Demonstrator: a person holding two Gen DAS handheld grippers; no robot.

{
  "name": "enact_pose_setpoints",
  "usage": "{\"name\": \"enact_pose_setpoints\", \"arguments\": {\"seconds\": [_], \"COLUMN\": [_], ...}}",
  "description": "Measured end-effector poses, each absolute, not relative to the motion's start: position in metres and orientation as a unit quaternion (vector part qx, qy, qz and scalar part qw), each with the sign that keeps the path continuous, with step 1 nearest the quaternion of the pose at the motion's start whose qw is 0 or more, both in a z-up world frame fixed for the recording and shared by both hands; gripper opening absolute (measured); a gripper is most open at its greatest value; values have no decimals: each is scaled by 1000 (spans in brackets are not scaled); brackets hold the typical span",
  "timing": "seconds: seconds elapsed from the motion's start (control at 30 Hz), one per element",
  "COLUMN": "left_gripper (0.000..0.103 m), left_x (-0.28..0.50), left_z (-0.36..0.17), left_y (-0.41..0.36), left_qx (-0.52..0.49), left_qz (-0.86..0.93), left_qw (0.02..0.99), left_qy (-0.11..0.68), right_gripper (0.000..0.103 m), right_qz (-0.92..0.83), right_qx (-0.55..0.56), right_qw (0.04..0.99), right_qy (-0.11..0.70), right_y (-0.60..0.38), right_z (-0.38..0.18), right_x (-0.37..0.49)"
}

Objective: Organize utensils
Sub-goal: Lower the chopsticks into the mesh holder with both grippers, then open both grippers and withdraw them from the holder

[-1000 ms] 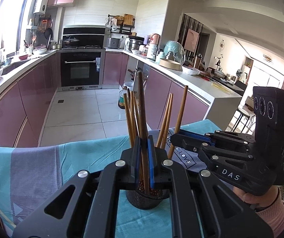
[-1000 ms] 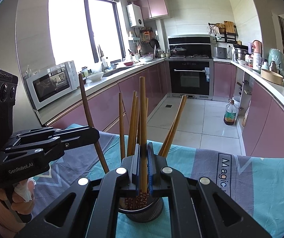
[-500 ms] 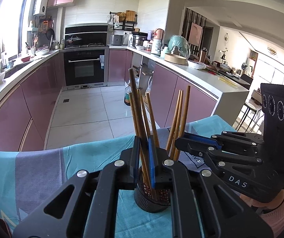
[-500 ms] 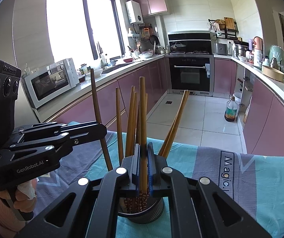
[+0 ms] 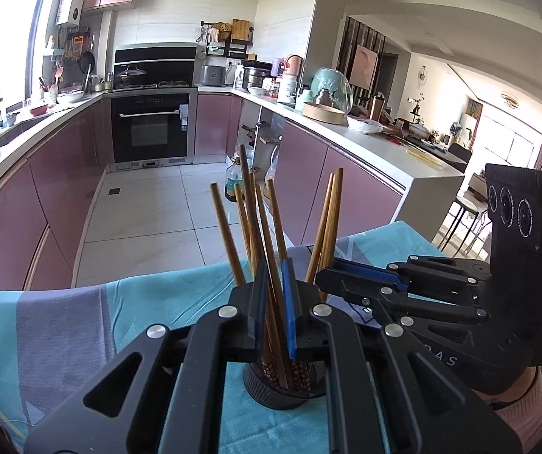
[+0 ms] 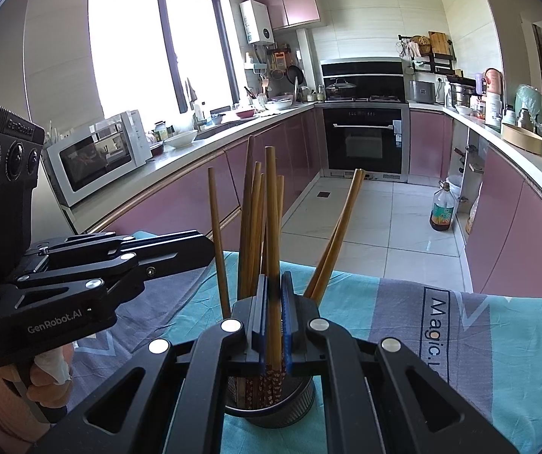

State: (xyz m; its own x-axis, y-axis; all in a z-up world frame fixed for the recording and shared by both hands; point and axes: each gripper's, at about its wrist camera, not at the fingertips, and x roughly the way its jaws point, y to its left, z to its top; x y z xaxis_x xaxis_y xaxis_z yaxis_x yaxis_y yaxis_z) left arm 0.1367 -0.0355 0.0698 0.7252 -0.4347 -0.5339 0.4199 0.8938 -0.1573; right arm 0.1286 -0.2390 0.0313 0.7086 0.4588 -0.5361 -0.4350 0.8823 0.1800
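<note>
Brown chopsticks (image 6: 272, 227), black holder (image 6: 271, 408), teal-and-grey cloth (image 6: 497, 340)

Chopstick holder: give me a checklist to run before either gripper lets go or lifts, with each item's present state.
1. Left gripper shut on a dark chopstick: ok.
2. Right gripper shut on a lighter chopstick: ok.
3. Both held sticks have their lower ends inside the holder: ok.
4. Holder upright on the blue cloth: ok.
5. The two grippers clear of each other: cannot tell; they are close together over the holder.
6. Loose chopsticks leaning outward stay put when a held stick moves: cannot tell.
</note>
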Motion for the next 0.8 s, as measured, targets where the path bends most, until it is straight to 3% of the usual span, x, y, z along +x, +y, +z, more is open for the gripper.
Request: {"name": "enact_pose_setpoints", "arguments": {"seconds": [0.4, 0.53, 0.8], "left_gripper": [10, 26, 54], "left_x": [149, 147, 130], "left_z": [54, 48, 33], "left_y": [-41, -39, -20], "left_qx": [-2, -1, -17], "left_qz": [-221, -213, -196], "left_qw": [926, 928, 938], "left_qy": [306, 304, 286], "right_gripper": [7, 8, 35], "right_qz": [240, 240, 238], "right_qx": [28, 40, 40], "right_qw": [921, 920, 922], "right_qy": [305, 308, 304], "right_y": [-235, -240, -241], "right_z": [22, 19, 15], "right_x": [134, 137, 124]}}
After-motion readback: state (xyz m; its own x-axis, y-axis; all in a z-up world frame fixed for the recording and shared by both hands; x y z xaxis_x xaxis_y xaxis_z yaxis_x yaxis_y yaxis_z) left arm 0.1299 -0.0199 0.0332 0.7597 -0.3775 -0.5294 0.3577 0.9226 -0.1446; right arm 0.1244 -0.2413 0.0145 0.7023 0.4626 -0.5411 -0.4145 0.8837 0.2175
